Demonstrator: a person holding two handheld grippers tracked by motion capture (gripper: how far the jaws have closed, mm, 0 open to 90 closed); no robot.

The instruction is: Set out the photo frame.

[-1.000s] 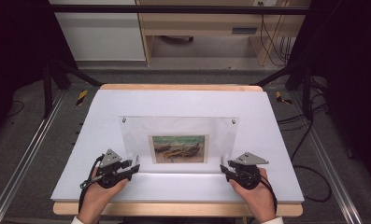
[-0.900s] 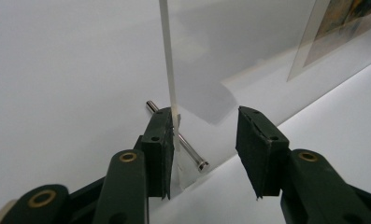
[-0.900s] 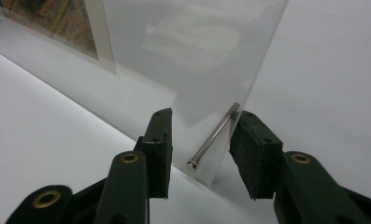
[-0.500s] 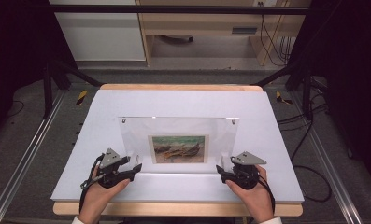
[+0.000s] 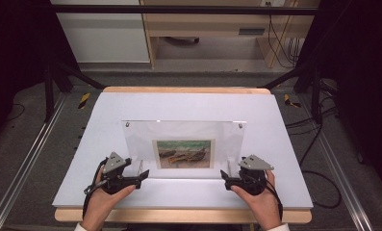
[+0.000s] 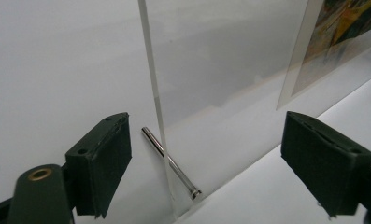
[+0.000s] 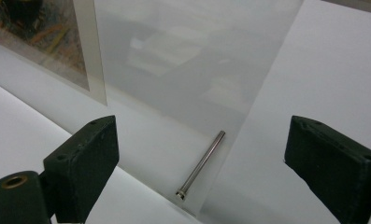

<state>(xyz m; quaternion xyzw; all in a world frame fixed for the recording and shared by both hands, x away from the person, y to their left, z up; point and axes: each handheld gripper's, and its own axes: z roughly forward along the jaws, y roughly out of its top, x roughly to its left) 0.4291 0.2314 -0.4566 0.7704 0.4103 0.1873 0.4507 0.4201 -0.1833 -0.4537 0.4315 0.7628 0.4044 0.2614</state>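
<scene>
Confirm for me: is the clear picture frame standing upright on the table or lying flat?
Standing, tilted slightly back. The clear frame rests on its bottom edge and metal leg pins, and both grippers' jaws have just opened clear of it.

White tabletop (image 5: 285, 144) w/ clear acrylic photo frame (image 5: 184, 144) standing on it.
</scene>
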